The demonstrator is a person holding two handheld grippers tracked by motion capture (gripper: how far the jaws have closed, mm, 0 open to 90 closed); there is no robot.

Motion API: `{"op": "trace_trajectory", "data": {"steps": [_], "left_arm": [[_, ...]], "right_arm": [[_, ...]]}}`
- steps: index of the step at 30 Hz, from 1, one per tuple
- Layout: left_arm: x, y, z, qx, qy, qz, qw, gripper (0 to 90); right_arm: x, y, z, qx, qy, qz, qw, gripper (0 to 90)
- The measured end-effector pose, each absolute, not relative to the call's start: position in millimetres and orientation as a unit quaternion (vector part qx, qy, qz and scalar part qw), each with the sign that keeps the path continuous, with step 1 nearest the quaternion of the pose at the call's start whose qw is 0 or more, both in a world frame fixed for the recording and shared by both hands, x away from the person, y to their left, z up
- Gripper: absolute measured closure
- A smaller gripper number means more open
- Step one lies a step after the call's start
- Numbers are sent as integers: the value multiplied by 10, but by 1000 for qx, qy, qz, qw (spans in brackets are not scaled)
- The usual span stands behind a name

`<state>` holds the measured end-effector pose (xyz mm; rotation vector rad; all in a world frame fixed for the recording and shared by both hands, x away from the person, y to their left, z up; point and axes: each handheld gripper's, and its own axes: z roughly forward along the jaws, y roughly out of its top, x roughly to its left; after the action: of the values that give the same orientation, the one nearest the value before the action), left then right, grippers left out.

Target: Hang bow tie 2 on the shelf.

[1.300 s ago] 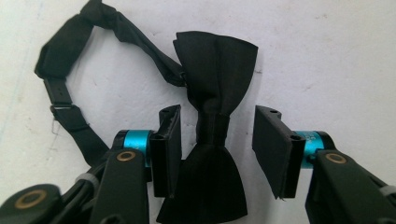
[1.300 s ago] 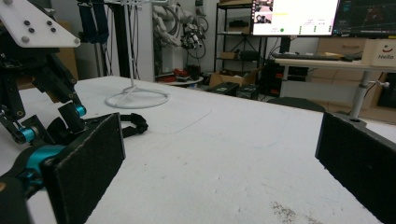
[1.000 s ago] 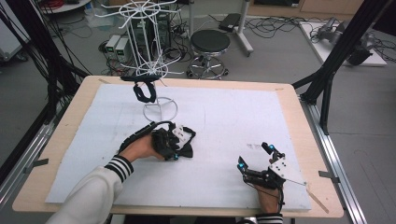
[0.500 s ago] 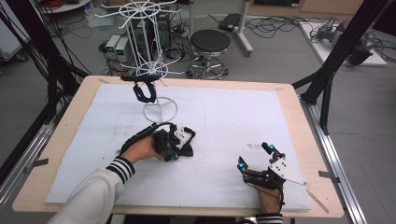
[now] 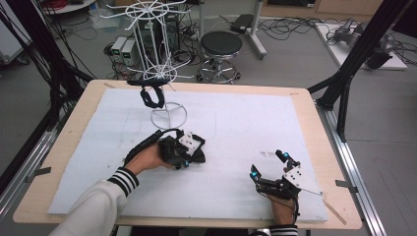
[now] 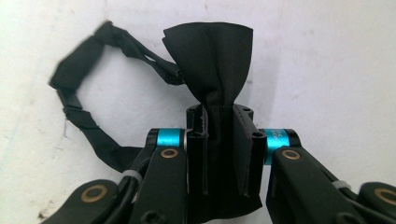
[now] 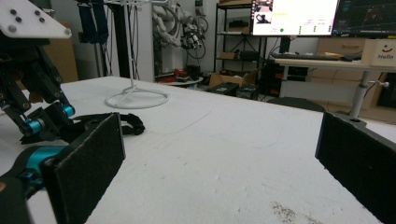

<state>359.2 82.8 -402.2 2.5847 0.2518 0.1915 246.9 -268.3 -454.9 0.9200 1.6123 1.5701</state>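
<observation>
A black bow tie (image 6: 210, 60) lies on the white mat (image 5: 246, 123), its strap (image 6: 74, 107) looping off to one side. My left gripper (image 6: 220, 116) pinches the tie's knot; its jaws have just been closing with the cloth between them. In the high view this gripper (image 5: 189, 152) is left of centre, in a hand with a striped cuff. My right gripper (image 5: 267, 163) rests near the front right edge. Its pads (image 7: 88, 163) stand wide apart with nothing between them. A second black tie (image 5: 152, 97) hangs on the white wire rack (image 5: 157, 49).
The rack's ring base (image 5: 168, 115) stands on the mat just behind the left gripper. The wooden table edge (image 5: 314, 123) frames the mat. A black stool (image 5: 221, 46), cables and black frame posts (image 5: 354, 64) are beyond the table.
The left gripper's jaws have drawn in on the bow tie's knot. Both hands stay about where they were.
</observation>
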Motion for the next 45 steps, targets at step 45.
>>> {"op": "trace_trajectory", "data": {"steps": [45], "left_arm": [[3527, 1286, -3453, 864, 149, 152, 456, 766]], "right_arm": [[2471, -2677, -4547, 354, 624, 603, 349, 7]]}}
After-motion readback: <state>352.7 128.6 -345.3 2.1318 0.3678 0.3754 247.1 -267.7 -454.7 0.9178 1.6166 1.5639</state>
